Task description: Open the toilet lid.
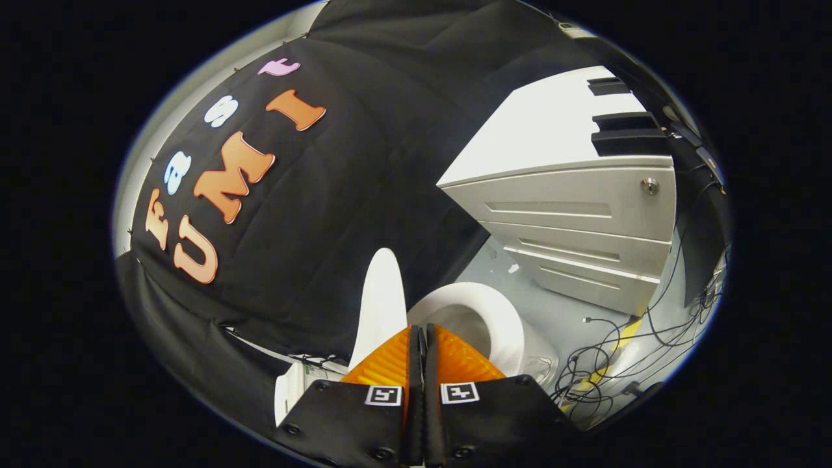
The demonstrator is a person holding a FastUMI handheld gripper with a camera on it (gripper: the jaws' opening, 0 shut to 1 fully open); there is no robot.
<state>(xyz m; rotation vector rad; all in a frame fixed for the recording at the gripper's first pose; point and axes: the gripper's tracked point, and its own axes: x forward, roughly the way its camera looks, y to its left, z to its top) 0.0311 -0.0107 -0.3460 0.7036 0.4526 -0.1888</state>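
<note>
Gripper [419, 331] fingers are pressed together with no visible gap and nothing held between them. Just ahead of the fingertips stands one toilet: its lid [381, 302] is raised upright, to the left of the fingers, and its open bowl [484, 322] lies to their right. Bowl contents cannot be made out. Beyond the toilet stands one drawer cabinet [572, 221] with four drawer fronts, all closed. Loose cables [604, 351] lie on the floor beside it.
</note>
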